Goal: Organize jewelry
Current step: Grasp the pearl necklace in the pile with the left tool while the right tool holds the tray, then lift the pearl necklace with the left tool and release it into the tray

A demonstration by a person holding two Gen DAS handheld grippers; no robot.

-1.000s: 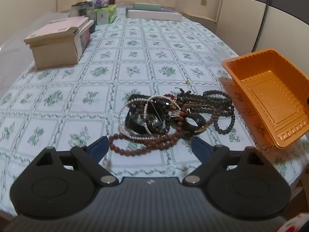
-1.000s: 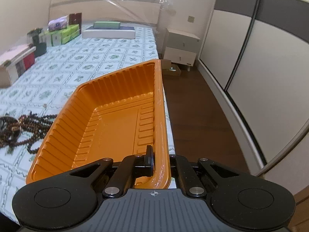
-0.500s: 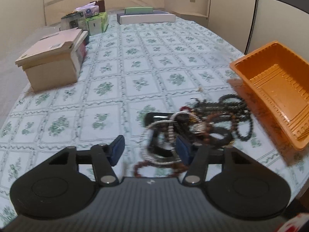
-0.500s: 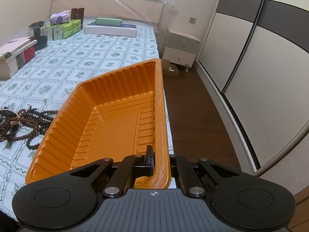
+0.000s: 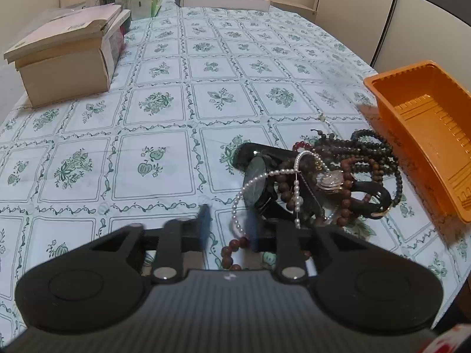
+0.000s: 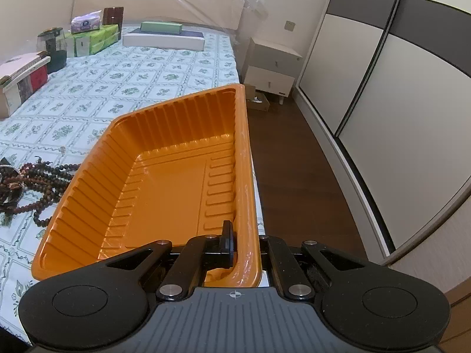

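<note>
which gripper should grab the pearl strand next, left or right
Left. The left gripper is at the jewelry pile with the pearl strand between its blurred fingers, not yet shut. The right gripper is clamped on the orange tray rim.

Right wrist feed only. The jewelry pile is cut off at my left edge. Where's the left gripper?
Observer: The left gripper is at the near edge of the jewelry pile, jaws apart, fingers blurred.
Operator: My right gripper is clamped on the orange tray rim. Anything between the left fingers?
Observer: A white pearl strand hangs between them, and I can't see it pinched.
Operator: What tops the pile?
Observer: A rose-gold watch, tangled among brown beads.
</note>
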